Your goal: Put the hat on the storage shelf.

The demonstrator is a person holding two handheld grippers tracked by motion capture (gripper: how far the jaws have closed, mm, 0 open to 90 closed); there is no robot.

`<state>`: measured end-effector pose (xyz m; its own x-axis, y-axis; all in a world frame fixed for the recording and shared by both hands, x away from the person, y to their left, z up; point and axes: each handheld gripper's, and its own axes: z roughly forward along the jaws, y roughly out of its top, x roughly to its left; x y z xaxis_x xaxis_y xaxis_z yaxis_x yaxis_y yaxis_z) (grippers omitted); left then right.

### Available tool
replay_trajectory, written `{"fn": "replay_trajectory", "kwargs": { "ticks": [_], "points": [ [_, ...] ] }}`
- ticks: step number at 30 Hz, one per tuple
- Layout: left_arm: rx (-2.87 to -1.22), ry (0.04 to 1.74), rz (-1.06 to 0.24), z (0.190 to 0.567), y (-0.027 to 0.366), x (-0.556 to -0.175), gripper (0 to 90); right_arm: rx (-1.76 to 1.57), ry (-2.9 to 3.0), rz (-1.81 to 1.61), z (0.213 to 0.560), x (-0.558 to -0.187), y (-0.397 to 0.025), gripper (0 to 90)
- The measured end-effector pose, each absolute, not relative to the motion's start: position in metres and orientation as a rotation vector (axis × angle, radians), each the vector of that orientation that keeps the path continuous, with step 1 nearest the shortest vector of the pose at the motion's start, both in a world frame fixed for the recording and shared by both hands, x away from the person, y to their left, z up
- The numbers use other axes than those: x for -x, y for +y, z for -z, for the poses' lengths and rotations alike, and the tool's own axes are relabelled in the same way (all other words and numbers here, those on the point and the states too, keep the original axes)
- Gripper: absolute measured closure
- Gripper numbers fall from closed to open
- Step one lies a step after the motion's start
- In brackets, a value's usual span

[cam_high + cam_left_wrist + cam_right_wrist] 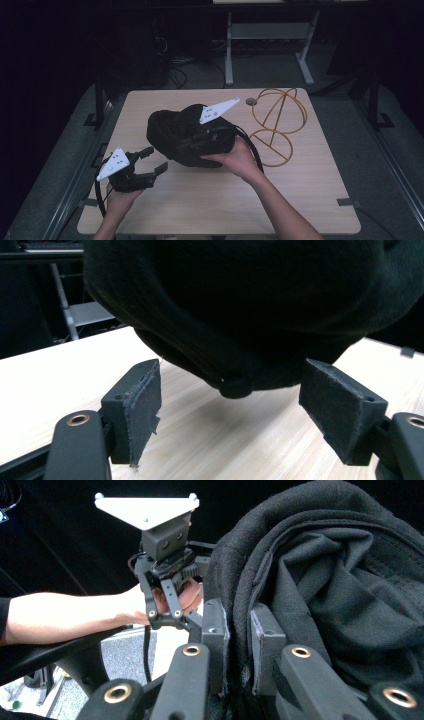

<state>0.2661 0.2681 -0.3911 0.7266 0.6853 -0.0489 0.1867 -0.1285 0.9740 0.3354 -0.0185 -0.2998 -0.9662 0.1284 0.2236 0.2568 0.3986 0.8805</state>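
You are clamping the black hat (pixel 172 132) with your right gripper (pixel 239 645), and the two padded jaws are pinching a fold of its brim or edge between them, cloth squeezed tight in the narrow gap. In the right gripper view the rest of the hat is bulging up and to the right of those jaws, its lining folded in soft ridges. Your right hand (pixel 235 159) is cradling the tool from below, just beside the hat, and the hat is sitting over the middle of the wooden table (pixel 310 200).

Your left gripper (pixel 150 161) is holding wide apart, nothing between the jaws. In the left gripper view the hat (pixel 240 305) is hanging straight ahead of them and above, its rounded underside and a small black button (pixel 236 386) dipping down between the two pads, close ahead but not touching either one. Bare tabletop (pixel 60 380) is lying under and beyond the jaws. From above, that gripper is sitting just off the hat's near left edge, with your left hand (pixel 120 192) wrapped around it.

Looking along the right jaws, your left gripper (pixel 167 592) is facing you from beyond and to the left of them, grey plate on top.

Past your right gripper, well apart from the hat, a wire stand (pixel 277 125) of orange hoops is standing on the table.
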Motion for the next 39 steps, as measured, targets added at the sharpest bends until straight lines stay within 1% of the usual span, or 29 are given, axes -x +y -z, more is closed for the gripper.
{"fn": "replay_trajectory", "kwargs": {
  "ticks": [9,11,18,23,27,30,31,32,33,34,35,36,37,39],
  "points": [
    [-1.651,0.701,-0.463,0.383,0.27,-0.27,25.2,0.32,-2.53,1.628,0.298,-0.332,-0.019,80.1],
    [-1.651,0.697,-0.457,0.382,0.27,-0.27,26.9,0.313,-2.531,1.629,0.297,-0.332,-0.02,80.1],
    [-1.66,0.697,-0.428,0.378,0.269,-0.275,27.3,0.302,-2.52,1.643,0.296,-0.328,-0.023,80.1],
    [-1.635,0.69,-0.379,0.375,0.27,-0.279,32.4,0.294,-2.511,1.658,0.296,-0.326,-0.025,80.1],
    [-1.61,0.684,-0.351,0.372,0.27,-0.28,39.8,0.281,-2.504,1.662,0.296,-0.325,-0.026,80.1],
    [-1.613,0.682,-0.341,0.371,0.27,-0.282,47.2,0.265,-2.497,1.671,0.294,-0.322,-0.026,80.1],
    [-1.607,0.682,-0.333,0.371,0.27,-0.283,47.2,0.265,-2.497,1.671,0.294,-0.322,-0.026,80.1],
    [-1.607,0.682,-0.332,0.371,0.27,-0.283,50.3,0.265,-2.498,1.673,0.294,-0.322,-0.026,80.1],
    [-1.608,0.681,-0.318,0.371,0.27,-0.284,57.6,0.262,-2.496,1.671,0.294,-0.321,-0.026,80.1],
    [-1.611,0.682,-0.314,0.37,0.269,-0.284,60.6,0.261,-2.496,1.672,0.294,-0.321,-0.026,80.1],
    [-1.611,0.682,-0.314,0.37,0.269,-0.284,66.3,0.261,-2.496,1.672,0.294,-0.321,-0.026,80.1],
    [-1.614,0.682,-0.312,0.37,0.268,-0.285,66.3,0.26,-2.497,1.673,0.294,-0.321,-0.026,80.1],
    [-1.617,0.679,-0.31,0.368,0.266,-0.285,77.2,0.261,-2.499,1.671,0.295,-0.321,-0.027,80.1],
    [-1.637,0.673,-0.325,0.366,0.264,-0.285,83.1,0.265,-2.501,1.675,0.296,-0.32,-0.028,80.0]
  ]
}}
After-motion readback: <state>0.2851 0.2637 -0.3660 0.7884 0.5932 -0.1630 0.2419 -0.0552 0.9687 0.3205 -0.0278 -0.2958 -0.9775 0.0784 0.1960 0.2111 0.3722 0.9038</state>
